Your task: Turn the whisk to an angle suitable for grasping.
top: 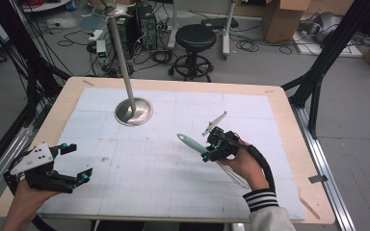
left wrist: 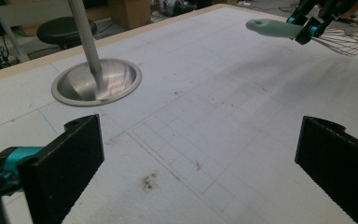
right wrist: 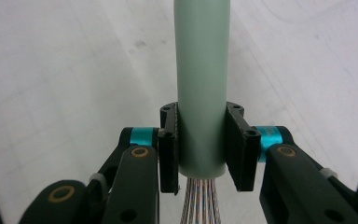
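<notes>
The left gripper (top: 74, 163) hovers low with jaws spread wide, while the right gripper (top: 206, 155) is raised, jaws clamped.

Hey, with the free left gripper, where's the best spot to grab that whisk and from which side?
Probably the bare green handle of the whisk, beyond the right gripper, approached from the side across its axis. It is straight and round; the wires would flex.

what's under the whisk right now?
The whisk is held off the surface in the right gripper, shut on its green handle. Below it lies bare white gridded mat. The hand covers most of the wires and the mat beneath them.
</notes>
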Motion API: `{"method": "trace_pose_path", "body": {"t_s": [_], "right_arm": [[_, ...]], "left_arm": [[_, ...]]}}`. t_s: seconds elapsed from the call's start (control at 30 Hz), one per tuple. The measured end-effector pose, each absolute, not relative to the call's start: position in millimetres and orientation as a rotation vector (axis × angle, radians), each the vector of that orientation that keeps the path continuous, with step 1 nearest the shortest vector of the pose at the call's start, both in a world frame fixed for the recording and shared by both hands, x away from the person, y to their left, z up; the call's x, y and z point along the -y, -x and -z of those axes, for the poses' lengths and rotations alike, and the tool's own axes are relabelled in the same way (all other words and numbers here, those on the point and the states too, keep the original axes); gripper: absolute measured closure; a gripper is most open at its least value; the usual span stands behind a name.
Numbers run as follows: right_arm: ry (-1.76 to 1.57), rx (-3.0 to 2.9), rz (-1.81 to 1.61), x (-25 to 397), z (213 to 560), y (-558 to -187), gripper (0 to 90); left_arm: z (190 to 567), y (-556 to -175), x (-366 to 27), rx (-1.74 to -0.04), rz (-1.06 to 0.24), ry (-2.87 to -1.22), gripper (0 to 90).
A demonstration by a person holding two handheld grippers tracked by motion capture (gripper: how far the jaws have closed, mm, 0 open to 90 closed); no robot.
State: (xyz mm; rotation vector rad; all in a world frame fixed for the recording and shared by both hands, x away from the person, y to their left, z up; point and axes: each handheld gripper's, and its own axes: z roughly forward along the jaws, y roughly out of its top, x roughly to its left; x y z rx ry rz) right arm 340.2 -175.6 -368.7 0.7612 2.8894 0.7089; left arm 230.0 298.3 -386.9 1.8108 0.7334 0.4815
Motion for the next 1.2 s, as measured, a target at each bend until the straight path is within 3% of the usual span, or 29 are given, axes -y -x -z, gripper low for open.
{"method": "trace_pose_path", "body": {"t_s": [1.2], "right_arm": [[-0.399,-2.788,-1.373,155,312,-330,69.0]], "left_arm": [[385,-229,-298,-0.725,-0.486,-1.812,1.7]]}}
